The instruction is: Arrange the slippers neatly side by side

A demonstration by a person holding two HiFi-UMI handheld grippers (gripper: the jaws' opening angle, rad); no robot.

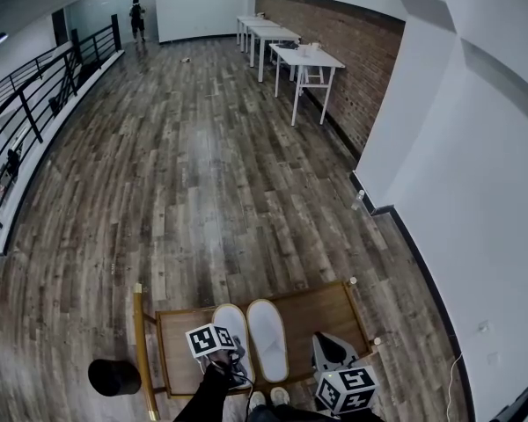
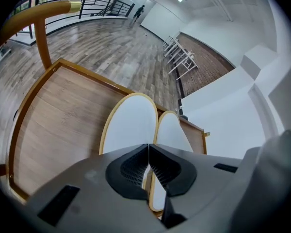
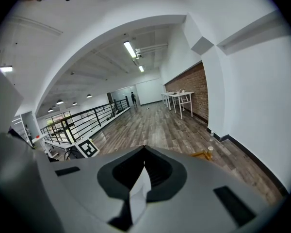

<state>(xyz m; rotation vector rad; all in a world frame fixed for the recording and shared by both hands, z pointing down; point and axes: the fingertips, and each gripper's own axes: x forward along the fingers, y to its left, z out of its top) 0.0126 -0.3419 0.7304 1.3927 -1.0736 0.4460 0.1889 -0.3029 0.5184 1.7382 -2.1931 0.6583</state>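
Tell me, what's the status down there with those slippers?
Left gripper shut, over the slippers' near ends. Right gripper shut, off to the side. Slippers side by side on the wooden table. Nothing blocking them.

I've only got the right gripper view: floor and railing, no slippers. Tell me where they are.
Observer: Both lie on the wooden table just below you, the left slipper and the right slipper side by side.
Operator: Give me the left tongs' state.
Observer: The left tongs are shut with nothing between them, near the slippers' heel ends.
Operator: Now describe the table's left edge.
Observer: A curved wooden rail rises along it.
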